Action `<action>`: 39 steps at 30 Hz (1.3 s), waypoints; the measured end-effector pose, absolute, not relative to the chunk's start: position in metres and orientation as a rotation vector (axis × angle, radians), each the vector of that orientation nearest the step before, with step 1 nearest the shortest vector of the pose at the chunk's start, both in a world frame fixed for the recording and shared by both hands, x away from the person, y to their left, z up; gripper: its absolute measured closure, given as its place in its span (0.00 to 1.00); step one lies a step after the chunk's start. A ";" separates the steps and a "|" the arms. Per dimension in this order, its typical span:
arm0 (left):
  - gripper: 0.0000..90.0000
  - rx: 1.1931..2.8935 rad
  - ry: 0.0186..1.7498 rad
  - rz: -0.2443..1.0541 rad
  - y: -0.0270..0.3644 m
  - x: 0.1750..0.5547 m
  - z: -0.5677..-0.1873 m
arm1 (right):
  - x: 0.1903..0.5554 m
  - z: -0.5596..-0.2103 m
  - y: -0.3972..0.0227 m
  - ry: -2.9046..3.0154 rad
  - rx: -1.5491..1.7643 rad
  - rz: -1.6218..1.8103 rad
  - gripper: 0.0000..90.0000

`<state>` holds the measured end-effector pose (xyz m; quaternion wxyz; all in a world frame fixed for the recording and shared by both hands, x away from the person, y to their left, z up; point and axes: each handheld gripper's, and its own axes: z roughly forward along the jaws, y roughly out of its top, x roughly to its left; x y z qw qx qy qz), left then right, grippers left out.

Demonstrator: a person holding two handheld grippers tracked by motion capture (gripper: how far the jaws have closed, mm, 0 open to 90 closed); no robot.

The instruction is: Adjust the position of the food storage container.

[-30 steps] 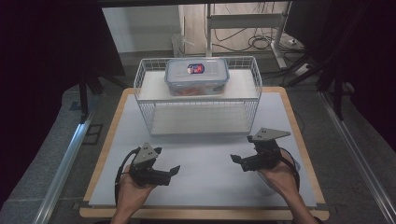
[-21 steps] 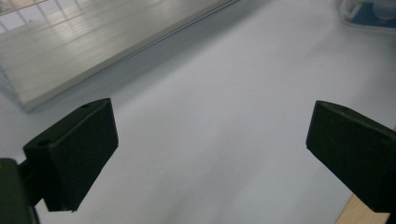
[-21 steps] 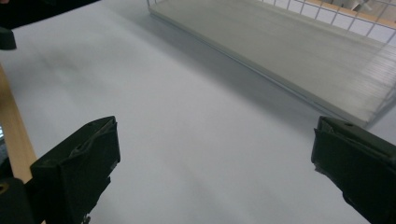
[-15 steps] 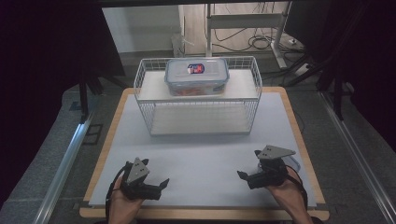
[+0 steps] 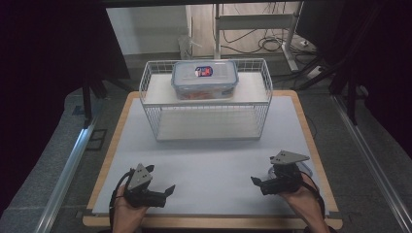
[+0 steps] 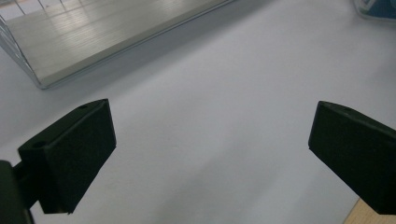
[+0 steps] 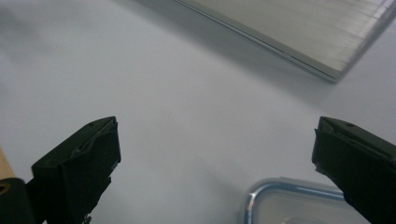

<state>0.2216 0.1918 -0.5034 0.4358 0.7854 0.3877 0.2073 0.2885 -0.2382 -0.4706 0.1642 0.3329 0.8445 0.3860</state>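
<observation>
A clear plastic container (image 5: 204,80) with a blue-rimmed lid and orange contents stands on the top shelf of a white wire rack (image 5: 209,124) at the back of the table. My left gripper (image 5: 158,180) is low over the white mat near the front left, jaws wide apart and holding nothing (image 6: 210,154). My right gripper (image 5: 260,175) is near the front right, also open and holding nothing (image 7: 215,163). A loose clear lid with a blue rim (image 7: 289,200) lies on the mat just under and beside the right gripper (image 5: 305,167).
The white mat (image 5: 214,160) covers a wooden table whose edge (image 5: 209,222) runs just behind both hands. The rack's lower shelf (image 6: 107,32) lies ahead of both grippers (image 7: 308,32). Dark floor, cables and a metal stand lie beyond the table.
Both grippers have drawn back from the middle of the mat toward the near edge and dropped lower. Both stay open. The container and rack have not moved.
</observation>
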 end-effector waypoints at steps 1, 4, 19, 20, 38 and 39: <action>0.01 1.952 0.966 0.518 0.192 0.221 -0.503 | 0.290 -0.471 -0.240 2.403 0.974 1.095 0.01; 0.01 1.953 0.970 0.517 0.193 0.222 -0.504 | 0.293 -0.471 -0.245 2.399 1.035 1.071 0.03; 0.01 1.943 0.963 0.492 0.198 0.224 -0.509 | 0.290 -0.454 -0.294 2.294 1.145 0.973 0.92; 0.01 1.943 0.962 0.492 0.198 0.224 -0.509 | 0.290 -0.453 -0.303 2.273 1.159 0.956 0.98; 0.01 1.959 0.954 0.477 0.196 0.224 -0.510 | 0.291 -0.467 -0.368 2.113 1.404 0.830 1.00; 0.01 1.956 0.956 0.472 0.196 0.224 -0.511 | 0.291 -0.469 -0.368 2.117 1.420 0.822 1.00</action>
